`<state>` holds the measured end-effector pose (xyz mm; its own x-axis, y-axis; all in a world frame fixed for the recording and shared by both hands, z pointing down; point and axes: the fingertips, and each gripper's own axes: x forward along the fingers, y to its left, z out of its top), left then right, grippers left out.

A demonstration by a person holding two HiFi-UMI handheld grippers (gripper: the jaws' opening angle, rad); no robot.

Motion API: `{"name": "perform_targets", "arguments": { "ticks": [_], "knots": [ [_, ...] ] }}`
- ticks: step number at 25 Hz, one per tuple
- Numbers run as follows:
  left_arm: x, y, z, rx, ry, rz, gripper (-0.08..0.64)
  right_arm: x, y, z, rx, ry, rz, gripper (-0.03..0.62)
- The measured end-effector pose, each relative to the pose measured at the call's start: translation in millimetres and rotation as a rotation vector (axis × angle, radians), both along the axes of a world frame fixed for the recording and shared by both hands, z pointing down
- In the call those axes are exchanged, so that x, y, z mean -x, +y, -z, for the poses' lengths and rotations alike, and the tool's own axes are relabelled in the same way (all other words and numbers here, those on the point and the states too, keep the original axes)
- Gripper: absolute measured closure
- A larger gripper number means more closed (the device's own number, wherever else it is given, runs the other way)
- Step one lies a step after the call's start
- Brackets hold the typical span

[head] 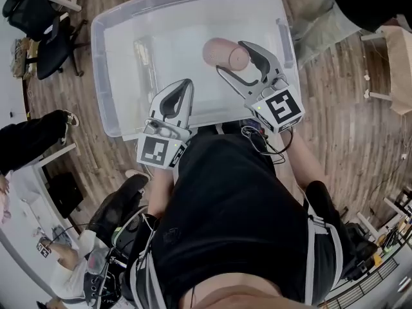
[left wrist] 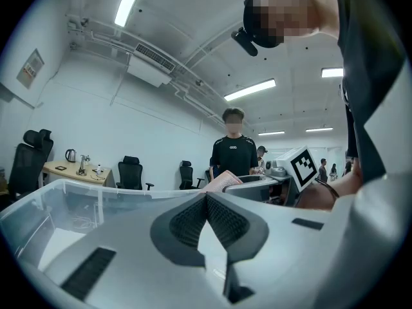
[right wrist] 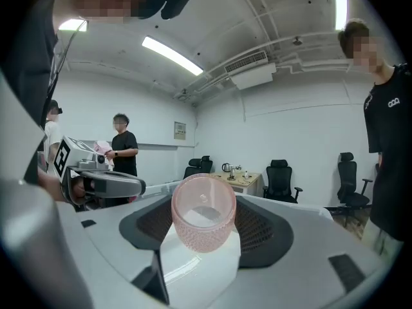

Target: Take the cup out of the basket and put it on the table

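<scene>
status: task partly done. the right gripper [head: 233,58] has its jaws closed on the pink cup [head: 217,51]. the right gripper view confirms the hold: the cup [right wrist: 204,214] sits between the two ribbed pads, gripped across its textured body, with its mouth turned toward the camera rather than upright. in the head view the cup lies within the outline of the clear plastic basket [head: 105,69], toward its right half, so it is not yet past the rim sideways. it appears to be off the basket bottom, but whether it is above rim height cannot be settled from these views. the left gripper [head: 182,94] is at the near rim of the basket and takes no part in the hold. in its own view the left gripper [left wrist: 206,205] has its jaws pressed together with nothing between them. the basket stands on a wooden floor [head: 335,108]. no table top shows near the grippers in the head view, and only a desk [right wrist: 248,180] is seen far across the room. judged done: reach and grasp. judged outstanding: clear the cup over the rim, carry it to a table, turn it upright, set it down, release. risk noted: the cup is held tilted by a rounded wall and may rotate in the pads during the carry.
</scene>
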<state>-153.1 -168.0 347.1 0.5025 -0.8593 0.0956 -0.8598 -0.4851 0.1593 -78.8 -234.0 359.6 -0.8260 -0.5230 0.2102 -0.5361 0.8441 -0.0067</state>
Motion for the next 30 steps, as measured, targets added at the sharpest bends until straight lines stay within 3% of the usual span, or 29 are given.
{"name": "perform_targets", "arguments": {
  "ticks": [8, 21, 30],
  "knots": [
    [-17, 6, 3, -0.004, -0.005, 0.007, 0.541, -21, 30, 19, -0.028, -0.098, 0.004, 0.287],
    [-72, 27, 8, -0.014, -0.038, 0.067, 0.541, -64, 53, 14, -0.029, -0.149, 0.077, 0.287],
    [-85, 71, 13, -0.039, -0.032, 0.087, 0.541, -77, 87, 23, -0.048, -0.187, 0.072, 0.287]
  ]
}}
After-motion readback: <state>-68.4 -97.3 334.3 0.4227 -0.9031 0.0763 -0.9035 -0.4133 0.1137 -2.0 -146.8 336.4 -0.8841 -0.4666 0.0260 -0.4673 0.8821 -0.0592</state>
